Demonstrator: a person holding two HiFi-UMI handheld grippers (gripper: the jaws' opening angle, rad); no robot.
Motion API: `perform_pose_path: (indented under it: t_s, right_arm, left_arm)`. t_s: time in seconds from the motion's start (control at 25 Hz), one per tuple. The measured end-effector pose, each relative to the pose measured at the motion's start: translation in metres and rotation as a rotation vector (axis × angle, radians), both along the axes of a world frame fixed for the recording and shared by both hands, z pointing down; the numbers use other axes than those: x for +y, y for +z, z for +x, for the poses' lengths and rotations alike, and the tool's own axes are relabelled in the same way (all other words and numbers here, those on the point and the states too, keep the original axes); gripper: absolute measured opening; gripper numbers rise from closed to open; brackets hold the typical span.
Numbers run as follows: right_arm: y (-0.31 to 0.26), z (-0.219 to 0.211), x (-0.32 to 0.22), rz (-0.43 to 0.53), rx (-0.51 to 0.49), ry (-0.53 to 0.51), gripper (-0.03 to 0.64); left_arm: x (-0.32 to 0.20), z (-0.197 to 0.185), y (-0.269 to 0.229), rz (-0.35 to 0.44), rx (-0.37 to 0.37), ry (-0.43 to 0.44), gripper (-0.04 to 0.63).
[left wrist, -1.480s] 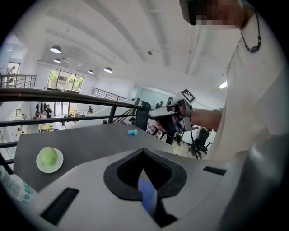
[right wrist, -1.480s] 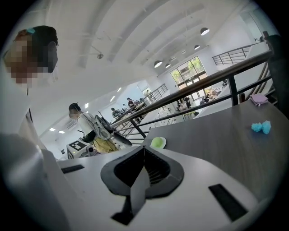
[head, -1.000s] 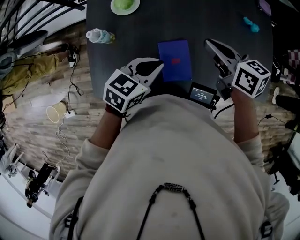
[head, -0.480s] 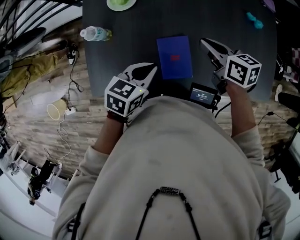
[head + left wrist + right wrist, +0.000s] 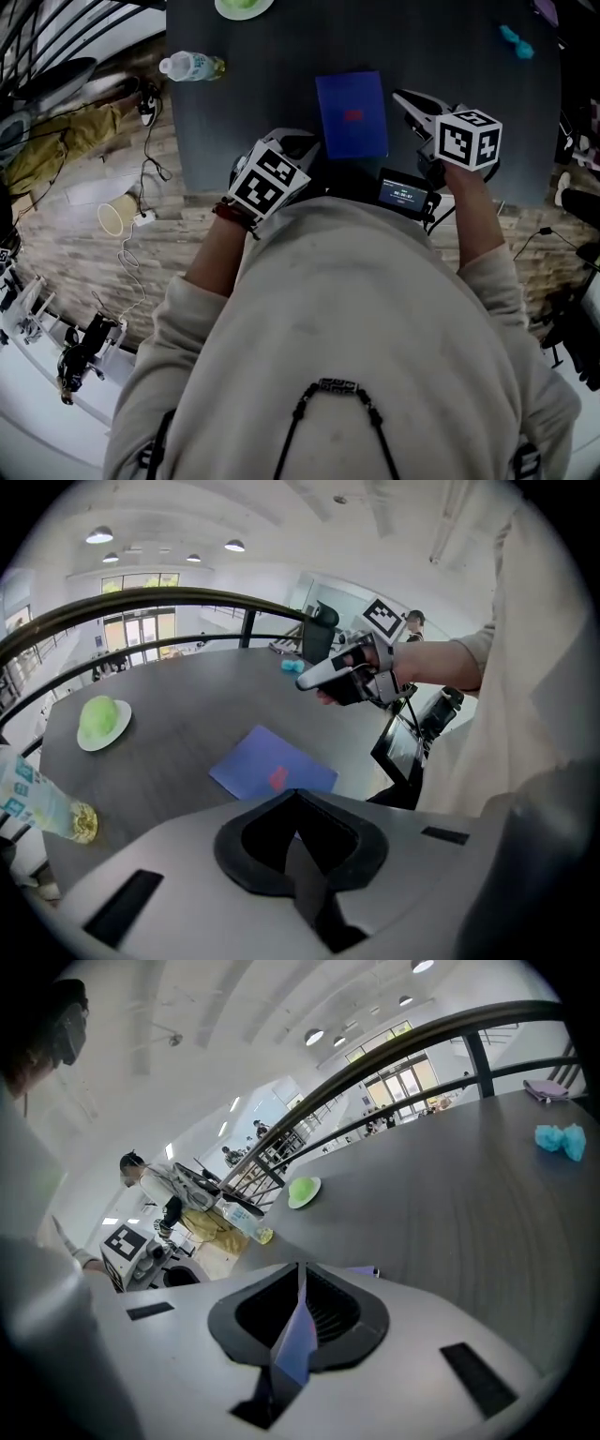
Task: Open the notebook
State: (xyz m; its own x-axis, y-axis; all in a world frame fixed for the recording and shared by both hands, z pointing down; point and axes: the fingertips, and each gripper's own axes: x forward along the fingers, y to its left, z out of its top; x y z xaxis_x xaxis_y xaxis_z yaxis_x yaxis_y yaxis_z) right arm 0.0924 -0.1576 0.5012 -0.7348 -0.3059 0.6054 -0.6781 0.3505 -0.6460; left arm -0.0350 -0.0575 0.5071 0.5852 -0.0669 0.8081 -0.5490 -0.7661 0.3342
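The blue notebook (image 5: pixel 352 113) with a red mark lies flat, closed, on the dark table (image 5: pixel 450 47).

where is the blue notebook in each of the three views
Head view: blue notebook, upper centre.
Left gripper view: notebook just below centre.
Right gripper view: only a bluish sliver at centre, probably its corner.
Shared landmark: white plate holding something green, in all three.

nothing reads clearly. the small screen (image 5: pixel 405 194) at the person's waist shows pale characters too small to make out. the bottle (image 5: pixel 28 799) label has blurred blue print. the notebook (image 5: pixel 352 114) bears a red mark, no letters legible. cubes on the left tool (image 5: pixel 300 145) and right tool (image 5: pixel 401 97) carry black-and-white square patterns only.
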Motion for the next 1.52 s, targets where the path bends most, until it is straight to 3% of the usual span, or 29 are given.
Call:
perform_pose_path:
  t_s: [0.12,0.32,0.48,0.68,0.92,1.2,1.52]
  right_arm:
    - [0.012,0.001,0.004,-0.022,0.0,0.012,0.018]
    - [0.034,0.011,0.007,-0.051,0.028,0.022,0.025]
    - [0.053,0.011,0.013,-0.091,0.03,0.021,0.082]
    - [0.083,0.02,0.023,-0.156,0.061,0.022,0.11]
    - [0.117,0.021,0.031,-0.249,0.145,-0.037,0.11]
    - [0.137,0.009,0.039,-0.287,0.153,-0.091,0.112]
    - [0.151,0.003,0.046,-0.287,0.217,-0.125,0.118]
  left_arm:
    - [0.002,0.002,0.008,-0.01,-0.033,0.024,-0.002]
    - [0.001,0.019,0.037,-0.043,0.015,0.038,0.0]
    - [-0.002,0.026,0.054,-0.061,0.001,0.051,0.0]
    - [-0.005,0.029,0.074,-0.104,0.017,-0.007,0.0]
    - [-0.008,0.022,0.102,-0.076,-0.068,0.011,0.0]
    - [0.0,0.024,0.138,-0.053,-0.177,0.099,0.0]
    - [-0.001,0.022,0.142,-0.073,-0.191,0.175,-0.002]
